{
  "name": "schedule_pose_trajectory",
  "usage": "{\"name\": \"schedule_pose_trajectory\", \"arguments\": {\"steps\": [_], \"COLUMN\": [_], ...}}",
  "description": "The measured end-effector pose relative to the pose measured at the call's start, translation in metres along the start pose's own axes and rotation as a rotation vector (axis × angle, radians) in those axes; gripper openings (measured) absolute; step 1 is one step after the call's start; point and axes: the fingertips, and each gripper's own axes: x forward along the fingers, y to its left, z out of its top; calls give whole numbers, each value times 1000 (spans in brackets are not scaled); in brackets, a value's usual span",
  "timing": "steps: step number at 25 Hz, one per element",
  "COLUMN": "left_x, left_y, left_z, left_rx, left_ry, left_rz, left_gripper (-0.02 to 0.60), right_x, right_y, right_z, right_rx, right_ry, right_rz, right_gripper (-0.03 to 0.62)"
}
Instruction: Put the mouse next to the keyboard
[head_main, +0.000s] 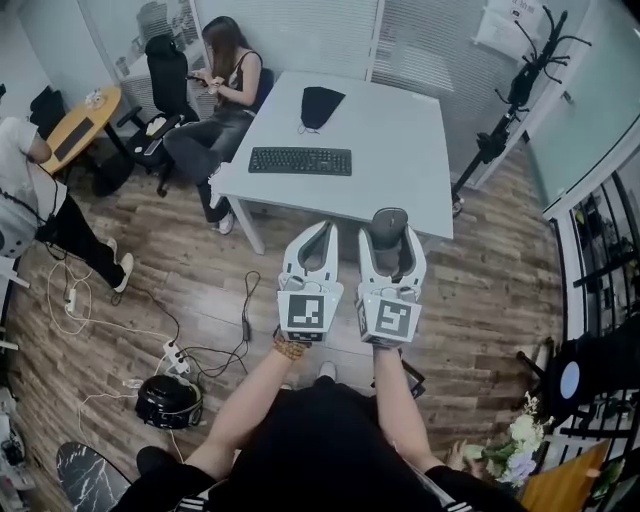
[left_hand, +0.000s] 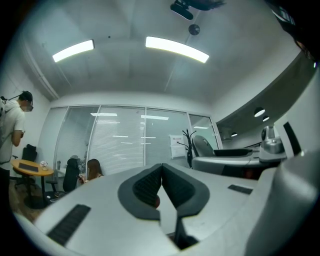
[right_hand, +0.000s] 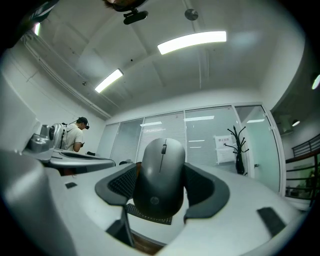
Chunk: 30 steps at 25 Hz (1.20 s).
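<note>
While right gripper (head_main: 390, 232) fingers clamp dark grey mouse (right_hand: 161, 175), left gripper (head_main: 320, 234) fingers pressed together, both pointing toward white table (head_main: 400, 150).

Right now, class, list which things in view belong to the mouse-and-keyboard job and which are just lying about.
Job in hand:
mouse, gripped in the right tongs
keyboard
white table

Lying about:
black fabric item on the table
coat stand
power strip on the floor
</note>
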Motion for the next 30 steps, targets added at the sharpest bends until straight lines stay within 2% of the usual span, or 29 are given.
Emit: {"name": "schedule_pose_trajectory", "arguments": {"steps": [6, 12, 21, 30], "left_x": [31, 56, 114, 199], "left_y": [-10, -17, -14, 9], "left_z": [-8, -22, -43, -55], "left_rx": [11, 19, 4, -25], "left_ry": [8, 34, 39, 32], "left_rz": [38, 41, -4, -60], "left_gripper": [12, 12, 12, 12], "right_x": [23, 42, 86, 161], "right_y": [-28, -48, -74, -103], "right_z": [-9, -24, -45, -52], "right_rx": [15, 33, 30, -19], "right_ry": [-11, -1, 10, 50], "right_rz": [31, 36, 1, -59], "right_gripper": [295, 293, 295, 293]}}
